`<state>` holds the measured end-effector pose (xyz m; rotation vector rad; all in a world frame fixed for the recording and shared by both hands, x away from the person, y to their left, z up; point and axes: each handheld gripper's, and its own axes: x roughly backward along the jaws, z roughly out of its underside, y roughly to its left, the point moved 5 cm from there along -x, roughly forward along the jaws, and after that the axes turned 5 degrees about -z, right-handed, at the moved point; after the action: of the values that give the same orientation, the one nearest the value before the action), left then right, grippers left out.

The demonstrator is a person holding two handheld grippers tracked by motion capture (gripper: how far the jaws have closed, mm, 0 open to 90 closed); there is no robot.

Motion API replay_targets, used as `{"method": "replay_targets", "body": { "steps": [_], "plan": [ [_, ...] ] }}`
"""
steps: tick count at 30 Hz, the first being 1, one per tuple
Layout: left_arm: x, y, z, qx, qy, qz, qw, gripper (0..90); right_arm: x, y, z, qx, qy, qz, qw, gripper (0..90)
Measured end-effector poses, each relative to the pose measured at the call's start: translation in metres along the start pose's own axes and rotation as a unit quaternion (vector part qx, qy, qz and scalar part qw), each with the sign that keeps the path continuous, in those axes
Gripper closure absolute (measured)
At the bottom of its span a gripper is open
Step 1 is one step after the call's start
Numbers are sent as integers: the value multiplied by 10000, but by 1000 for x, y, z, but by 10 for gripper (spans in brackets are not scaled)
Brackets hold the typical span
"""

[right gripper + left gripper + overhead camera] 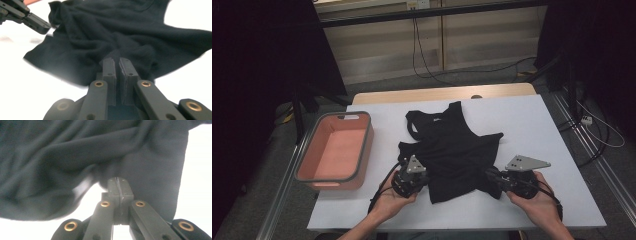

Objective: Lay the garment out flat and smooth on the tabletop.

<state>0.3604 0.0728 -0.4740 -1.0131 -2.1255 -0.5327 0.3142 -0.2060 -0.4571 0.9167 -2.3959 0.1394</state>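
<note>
While the black top (452,150) lies crumpled on the white table (532,125) at the centre of the high view, both grippers have a hold on its lower hem, toward the bottom of the frame. At lower centre-left, the left gripper (426,179) has its jaws pressed flat together with no gap showing, and in the left gripper view (117,185) the dark cloth runs right into the jaw tips, so it appears to be pinching a bit of the hem's corner. At lower centre-right, the right gripper (492,176) has its jaws nearly together, with only a narrow slit between them in the right gripper view (117,63), and a bunched fold of the cloth sits gathered at their tips. The straps and neckline point to the upper middle of the frame, away from the person's hands. A pink bin (334,150) with a grey rim stands at the left of the frame, just beside the top but not touching it. Judging by the deep soft folds, the cloth is light, limp and stretchy; it should sag between the two holds and slide easily over the smooth table. A thin pinch of one layer could slip out, so a hold on the hem's two corners, or on a doubled fold, looks safest for lifting or spreading it.
</note>
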Motion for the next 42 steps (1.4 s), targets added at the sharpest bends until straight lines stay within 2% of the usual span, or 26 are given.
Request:
{"method": "replay_targets", "body": {
  "steps": [2,3,6,7,11,13,15,17,19,20,21,23,24,26,27,28,30,32,33,34,36,40,42],
  "plan": [
    [7,7,6,-27,56,-108,9999,900,7,-4,-3,-10,-127,124,9998,848],
    [10,11,11,17,65,-88,9999,900,11,-6,-2,-25,-166,158,9997,849],
    [16,18,21,372,7,70,9993,900,20,-14,4,-147,-264,307,9991,850],
    [15,18,20,388,-13,94,9992,900,22,-17,7,-172,-283,397,9987,850],
    [13,9,7,177,-315,137,9993,899,30,-28,12,-285,-298,678,9968,849],
    [13,0,1,90,-434,249,9987,843,35,-35,18,-419,-285,764,9958,844],
    [11,-8,-2,-62,-455,273,9986,806,38,-41,24,-487,-205,895,9946,839],
    [9,-17,-3,-152,-433,346,9983,733,41,-48,32,-599,-39,1043,9927,828],
    [6,-25,-3,-306,-405,339,9981,683,42,-54,41,-512,259,1309,9897,831],
    [4,-29,-2,-342,-361,373,9981,638,43,-55,44,-605,300,1363,9884,831],
    [3,-32,-1,-386,-338,397,9979,612,44,-56,46,-703,292,1340,9880,833],
    [1,-37,0,-556,-302,365,9973,569,46,-57,47,-675,315,1452,9866,824],
    [0,-39,1,-685,-270,398,9965,537,46,-57,46,-692,293,1473,9862,796],
    [-3,-43,3,-736,-234,437,9960,508,46,-58,44,-627,166,1504,9865,742],
    [-5,-44,4,-799,-208,390,9958,505,47,-58,41,-645,47,1436,9875,696],
    [-7,-45,5,-908,-147,325,9952,508,47,-58,39,-672,-75,1367,9883,655],
    [-9,-47,6,-997,-163,388,9941,591,46,-60,35,-645,-127,1441,9874,577],
    [-8,-49,6,-919,-89,609,9939,787,42,-61,34,-615,-77,1349,9889,581],
    [-8,-50,7,-858,-77,611,9944,861,40,-62,35,-592,-45,1335,9893,578],
    [-6,-50,7,-890,-35,579,9943,896,36,-64,35,-595,35,1324,9894,580],
    [-4,-46,8,-821,124,532,9951,900,31,-67,37,-565,141,1295,9899,579],
    [1,-37,12,-640,191,560,9962,900,27,-74,43,-587,326,1298,9893,566],
    [6,-31,18,-602,292,460,9967,900,26,-74,47,-620,406,1219,9898,562]
  ]
}}
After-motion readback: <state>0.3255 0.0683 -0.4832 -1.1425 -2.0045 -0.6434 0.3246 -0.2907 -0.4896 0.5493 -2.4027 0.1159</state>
